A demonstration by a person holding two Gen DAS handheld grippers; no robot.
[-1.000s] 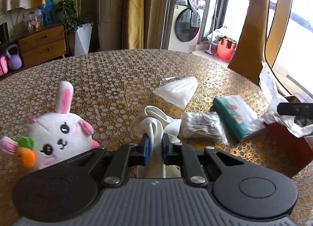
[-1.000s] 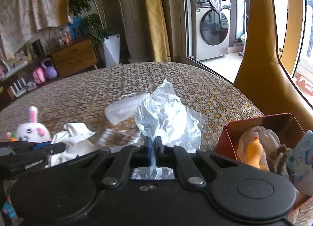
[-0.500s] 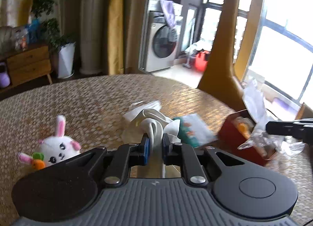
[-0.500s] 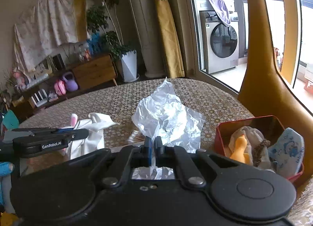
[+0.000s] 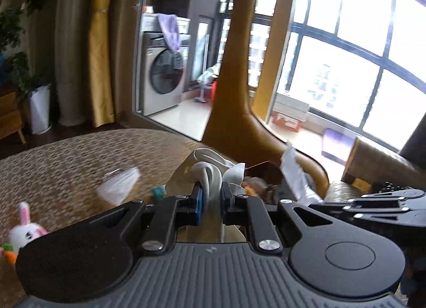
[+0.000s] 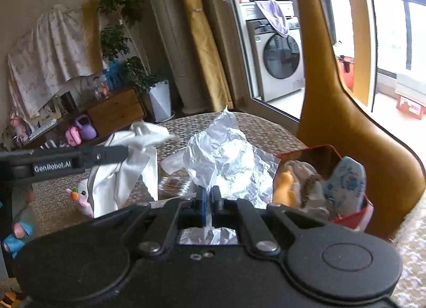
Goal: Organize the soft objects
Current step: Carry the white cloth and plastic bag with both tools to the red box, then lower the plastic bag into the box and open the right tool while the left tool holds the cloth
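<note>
Left claw (image 5: 211,200) pinches a white cloth (image 5: 210,172) at frame centre, lifted off the worktop (image 5: 66,164). Right claw (image 6: 208,202) grips crumpled foil (image 6: 223,158). Likely the carrying step; next, lower each into the red box (image 6: 354,217), lower right.

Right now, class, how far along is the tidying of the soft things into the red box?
Done: the red box already holds a yellow duck and a blue-printed packet. In hand: the left gripper clamps a white cloth in the air, and the right gripper pinches a foil sheet. Left: the bunny plush and a clear bag lie on the table.
</note>
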